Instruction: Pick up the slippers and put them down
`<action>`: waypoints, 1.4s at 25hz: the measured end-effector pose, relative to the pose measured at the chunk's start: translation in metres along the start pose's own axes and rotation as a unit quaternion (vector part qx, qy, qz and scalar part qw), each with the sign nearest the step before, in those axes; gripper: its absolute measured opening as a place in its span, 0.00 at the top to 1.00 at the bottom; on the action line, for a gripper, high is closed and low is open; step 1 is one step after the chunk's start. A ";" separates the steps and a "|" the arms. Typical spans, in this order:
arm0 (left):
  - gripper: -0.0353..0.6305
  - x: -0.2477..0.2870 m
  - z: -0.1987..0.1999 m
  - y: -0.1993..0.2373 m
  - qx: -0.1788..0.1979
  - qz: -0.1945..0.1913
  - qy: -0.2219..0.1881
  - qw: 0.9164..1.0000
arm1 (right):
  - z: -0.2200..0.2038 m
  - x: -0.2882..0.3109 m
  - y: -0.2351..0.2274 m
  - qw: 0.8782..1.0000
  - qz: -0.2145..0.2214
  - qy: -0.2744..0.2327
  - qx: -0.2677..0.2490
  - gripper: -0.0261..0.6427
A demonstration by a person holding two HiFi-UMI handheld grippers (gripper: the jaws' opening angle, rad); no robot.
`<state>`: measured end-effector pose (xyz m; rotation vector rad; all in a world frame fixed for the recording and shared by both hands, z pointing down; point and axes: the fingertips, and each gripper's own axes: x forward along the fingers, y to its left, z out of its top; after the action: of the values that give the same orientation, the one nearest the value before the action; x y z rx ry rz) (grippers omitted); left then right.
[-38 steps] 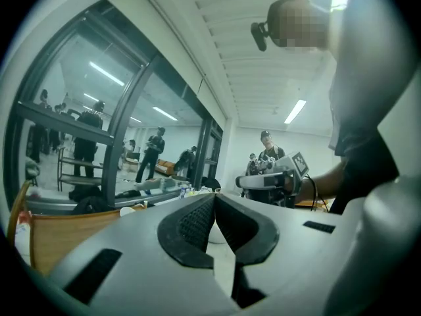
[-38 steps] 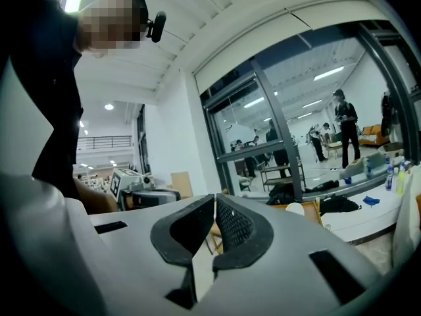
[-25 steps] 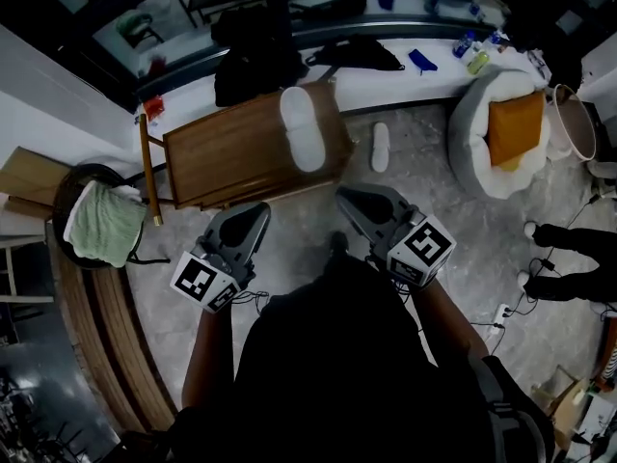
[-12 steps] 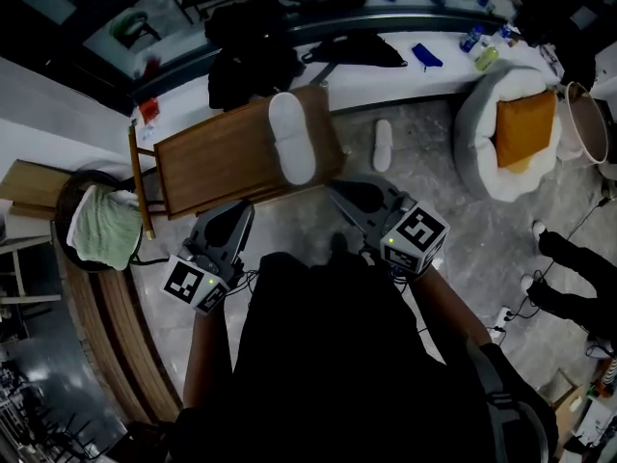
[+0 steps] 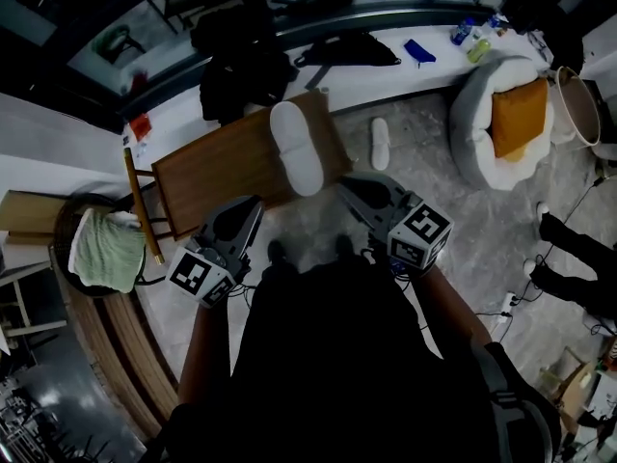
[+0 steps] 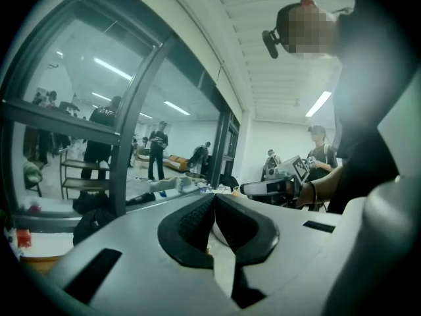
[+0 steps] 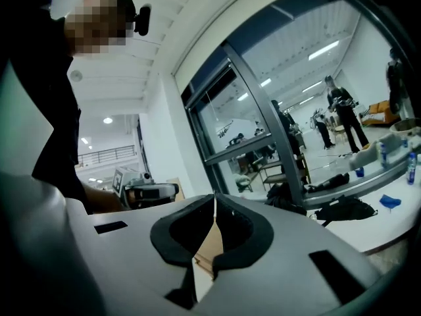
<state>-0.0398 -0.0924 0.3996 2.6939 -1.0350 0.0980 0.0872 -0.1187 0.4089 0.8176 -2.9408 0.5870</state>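
One white slipper point(image 5: 297, 148) lies on the near right corner of a wooden table point(image 5: 217, 174). A second white slipper point(image 5: 381, 144) lies on the stone floor just to its right. In the head view my left gripper point(image 5: 254, 206) is at the table's near edge, left of the slipper on it. Close below and to the right of that slipper, my right gripper point(image 5: 344, 186) is held out. In the left gripper view the left gripper point(image 6: 214, 197) is shut with nothing in it. The right gripper point(image 7: 215, 200) is also shut and empty in its own view.
A round white cushioned seat with an orange pillow point(image 5: 517, 114) stands on the right. At the left, a green towel point(image 5: 108, 249) lies over a dark basket. Black bags point(image 5: 241, 61) and bottles point(image 5: 477, 48) sit along the white ledge behind the table. A person's legs point(image 5: 569, 254) are at the far right.
Both grippers have moved nearer to the wooden table and the slipper on it. Their jaws stayed shut and empty.
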 end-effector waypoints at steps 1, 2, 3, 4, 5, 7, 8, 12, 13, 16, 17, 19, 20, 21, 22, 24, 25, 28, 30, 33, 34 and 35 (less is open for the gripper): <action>0.93 -0.002 -0.002 0.003 0.002 -0.010 0.007 1.000 | 0.003 0.004 0.001 1.000 -0.004 -0.016 0.011 0.92; 0.93 -0.005 -0.006 0.005 0.004 -0.018 0.017 1.000 | 0.005 0.008 0.002 0.999 -0.007 -0.027 0.022 0.92; 0.93 -0.008 -0.010 0.009 0.005 -0.023 0.025 0.999 | 0.003 0.012 0.002 0.999 -0.012 -0.028 0.028 0.92; 0.93 -0.011 -0.013 0.012 0.001 -0.028 0.029 0.999 | -0.002 0.016 0.001 0.999 -0.018 -0.022 0.028 0.92; 0.93 -0.013 -0.015 0.016 -0.005 -0.031 0.030 0.999 | -0.006 0.020 0.000 0.999 -0.023 -0.012 0.026 0.92; 0.93 -0.015 -0.020 0.024 -0.019 -0.036 0.033 0.999 | -0.011 0.030 -0.002 0.999 -0.030 -0.001 0.028 0.92; 0.93 -0.014 -0.022 0.027 -0.024 -0.038 0.036 0.998 | -0.011 0.034 -0.004 0.999 -0.030 -0.003 0.036 0.92; 0.93 -0.009 -0.035 0.026 -0.043 -0.045 0.046 0.997 | -0.020 0.040 -0.008 0.998 -0.022 -0.012 0.065 0.92; 0.93 -0.008 -0.039 0.024 -0.050 -0.048 0.053 0.996 | -0.025 0.040 -0.010 0.997 -0.022 -0.008 0.073 0.92; 0.93 -0.003 -0.049 0.028 -0.056 -0.055 0.066 0.995 | -0.042 0.043 -0.016 0.994 -0.028 -0.003 0.109 0.92; 0.93 -0.001 -0.053 0.031 -0.058 -0.055 0.067 0.995 | -0.048 0.045 -0.018 0.992 -0.027 -0.002 0.124 0.92; 0.93 0.001 -0.062 0.037 -0.063 -0.054 0.066 0.994 | -0.063 0.048 -0.021 0.988 -0.024 0.002 0.151 0.92; 0.93 0.002 -0.068 0.039 -0.065 -0.054 0.067 0.994 | -0.072 0.048 -0.022 0.987 -0.022 0.006 0.162 0.92; 0.93 0.004 -0.073 0.039 -0.069 -0.054 0.069 0.994 | -0.082 0.048 -0.023 0.985 -0.021 0.011 0.172 0.92; 0.93 0.005 -0.079 0.038 -0.072 -0.055 0.072 0.993 | -0.091 0.048 -0.023 0.983 -0.022 0.015 0.182 0.92; 0.93 0.007 -0.093 0.039 -0.079 -0.056 0.078 0.992 | -0.107 0.047 -0.027 0.979 -0.024 0.018 0.203 0.92; 0.93 0.009 -0.098 0.040 -0.084 -0.056 0.080 0.992 | -0.114 0.048 -0.029 0.977 -0.026 0.019 0.213 0.92; 0.93 0.014 -0.114 0.043 -0.098 -0.057 0.085 0.990 | -0.130 0.051 -0.036 0.970 -0.033 0.019 0.241 0.92; 0.93 0.018 -0.122 0.043 -0.103 -0.060 0.089 0.989 | -0.140 0.051 -0.040 0.965 -0.038 0.020 0.257 0.92; 0.93 0.025 -0.135 0.042 -0.109 -0.065 0.098 0.987 | -0.161 0.048 -0.048 0.957 -0.048 0.019 0.287 0.92; 0.93 0.028 -0.140 0.041 -0.109 -0.068 0.101 0.987 | -0.169 0.047 -0.051 0.953 -0.052 0.019 0.298 0.92; 0.93 0.031 -0.145 0.040 -0.107 -0.072 0.102 0.986 | -0.177 0.046 -0.054 0.949 -0.057 0.019 0.308 0.92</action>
<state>-0.0393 -0.1042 0.5530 2.4913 -0.7437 0.2174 0.0628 -0.1188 0.5981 0.9803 -2.6528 1.5281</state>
